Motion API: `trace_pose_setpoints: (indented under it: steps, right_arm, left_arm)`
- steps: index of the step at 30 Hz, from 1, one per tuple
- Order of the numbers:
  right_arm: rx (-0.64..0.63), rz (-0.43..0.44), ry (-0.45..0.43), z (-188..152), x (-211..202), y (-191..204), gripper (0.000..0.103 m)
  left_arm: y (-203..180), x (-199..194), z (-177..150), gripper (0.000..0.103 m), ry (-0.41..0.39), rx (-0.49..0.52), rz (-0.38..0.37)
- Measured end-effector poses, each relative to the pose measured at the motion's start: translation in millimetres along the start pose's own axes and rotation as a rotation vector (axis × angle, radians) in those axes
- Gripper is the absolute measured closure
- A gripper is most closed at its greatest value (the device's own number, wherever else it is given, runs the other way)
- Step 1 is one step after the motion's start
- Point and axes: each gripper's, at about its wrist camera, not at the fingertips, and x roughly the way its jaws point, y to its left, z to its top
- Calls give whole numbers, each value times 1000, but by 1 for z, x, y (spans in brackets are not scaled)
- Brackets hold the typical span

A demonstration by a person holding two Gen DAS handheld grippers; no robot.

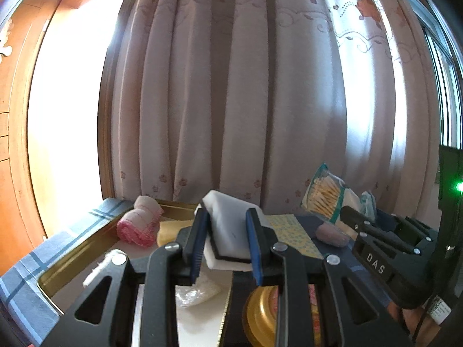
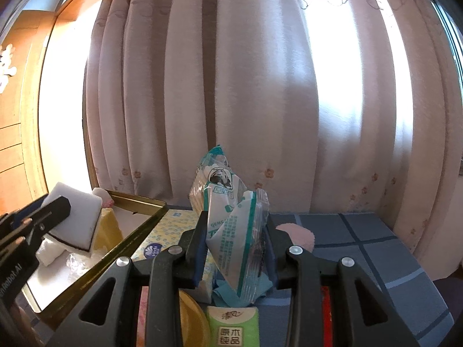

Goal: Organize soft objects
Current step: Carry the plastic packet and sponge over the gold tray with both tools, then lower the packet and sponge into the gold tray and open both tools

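Left tongs (image 1: 227, 243) grasp a white sponge (image 1: 228, 228) above the gold tin (image 1: 72, 256), its rim just left and below. Right tongs (image 2: 237, 245) grasp a swab packet (image 2: 231, 225) over the checked tabletop (image 2: 361, 231); open surface lies right, the curtain (image 2: 260, 86) ahead.

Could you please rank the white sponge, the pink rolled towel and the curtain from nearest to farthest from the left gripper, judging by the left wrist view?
1. White sponge: clamped between the left gripper's fingers.
2. Pink rolled towel: ahead and to the left, at the far end of the gold tin.
3. Curtain: hanging behind everything.
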Motion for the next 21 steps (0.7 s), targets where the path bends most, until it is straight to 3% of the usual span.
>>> trace_pose_setpoints:
  steps: [21]
  right_arm:
    - [-31, 149, 21, 30, 7, 67, 67]
  left_arm:
    - [56, -1, 19, 77, 22, -7, 94]
